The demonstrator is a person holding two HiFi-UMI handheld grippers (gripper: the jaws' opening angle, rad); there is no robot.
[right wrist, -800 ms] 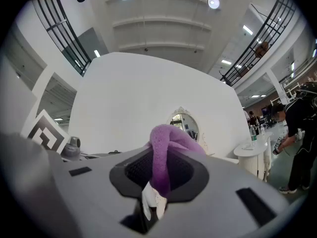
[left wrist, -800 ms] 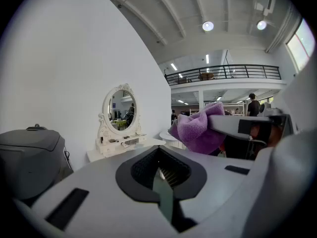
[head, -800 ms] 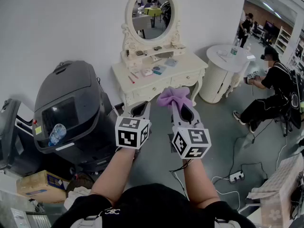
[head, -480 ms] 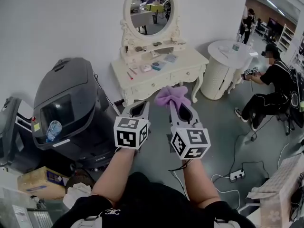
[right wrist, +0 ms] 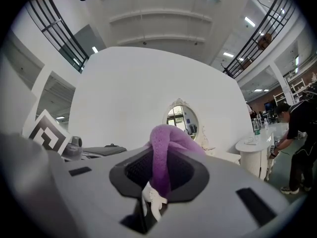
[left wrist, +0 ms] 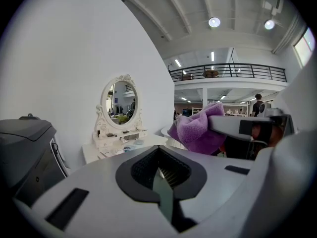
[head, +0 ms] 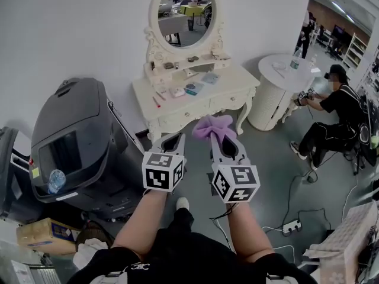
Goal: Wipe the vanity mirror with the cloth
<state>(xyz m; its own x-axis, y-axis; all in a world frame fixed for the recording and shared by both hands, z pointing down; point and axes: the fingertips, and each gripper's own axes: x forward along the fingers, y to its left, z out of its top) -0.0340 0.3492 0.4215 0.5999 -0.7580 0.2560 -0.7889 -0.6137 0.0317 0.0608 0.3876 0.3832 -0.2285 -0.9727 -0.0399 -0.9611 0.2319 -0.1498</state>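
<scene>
At the top centre of the head view, the oval vanity mirror stands upright in a carved white frame at the back of a white dressing table, against the white wall. Small items lie scattered on that surface and on the little shelf under the mirror.

Lower, near the middle of the frame, the purple cloth is bunched at the tip of the right gripper, whose jaws are clamped on it. It hangs in the air in front of the dressing table, well apart from the mirror. The right gripper view shows the cloth folded over between the jaws, a white tag dangling below it and the mirror just behind it at frame centre.

Just beside it, to the left, the left gripper has its jaws together with nothing between them. Its own view has the mirror left of centre and the cloth at the right.

A dark grey machine fills the left of the head view, with a plastic bottle in its front and a cardboard box below. At the right stand a round white table and a person in black, low by the floor, with a power strip on the grey floor nearby.
</scene>
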